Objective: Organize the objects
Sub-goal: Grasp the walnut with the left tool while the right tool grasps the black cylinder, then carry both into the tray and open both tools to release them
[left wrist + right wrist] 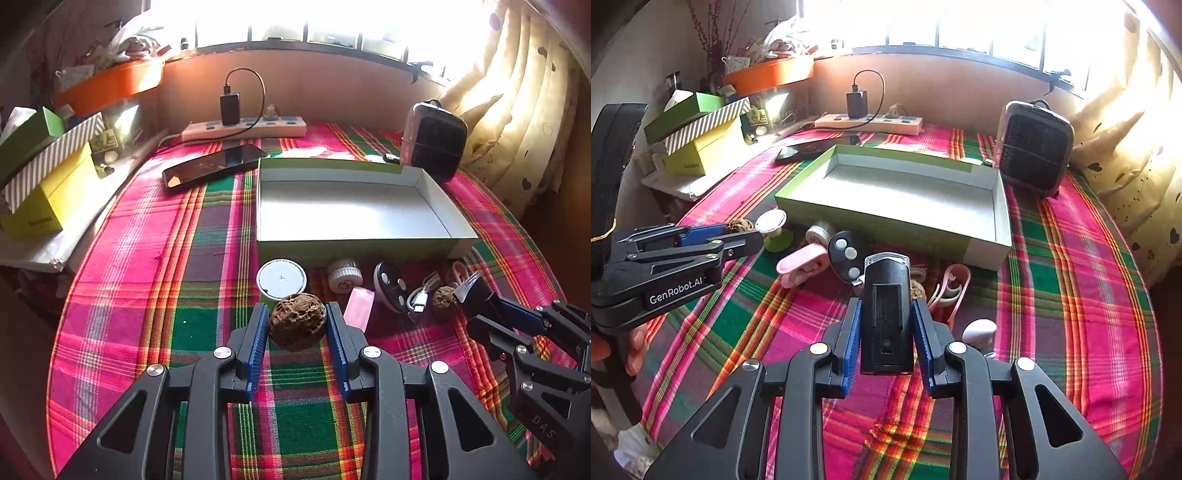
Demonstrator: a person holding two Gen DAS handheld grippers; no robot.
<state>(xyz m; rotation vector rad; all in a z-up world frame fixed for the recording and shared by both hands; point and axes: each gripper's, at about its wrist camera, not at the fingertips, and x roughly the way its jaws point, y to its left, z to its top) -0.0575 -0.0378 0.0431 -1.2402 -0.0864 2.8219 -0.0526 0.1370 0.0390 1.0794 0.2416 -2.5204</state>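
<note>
My left gripper [297,317] is shut on a brown wrinkled walnut [297,325], held above the plaid cloth in front of an open, empty green-and-white box [354,206]. My right gripper [886,314] is shut on a black bike light [886,314] with a clear lens. It shows in the left wrist view [476,295] at the right. The left gripper shows in the right wrist view [735,236] at the left. Loose items lie before the box: a white-lidded green jar [281,278], a white roll [344,275], a black key fob [391,288], a white cable [421,299], a second walnut [443,301], a pink clip [801,264].
A phone [214,164], a power strip with charger [243,127] and a small black heater [434,142] stand behind the box. Stacked boxes [48,177] sit at the left edge. A curtain [517,110] hangs at the right. A white egg-shaped object [979,330] lies near my right gripper.
</note>
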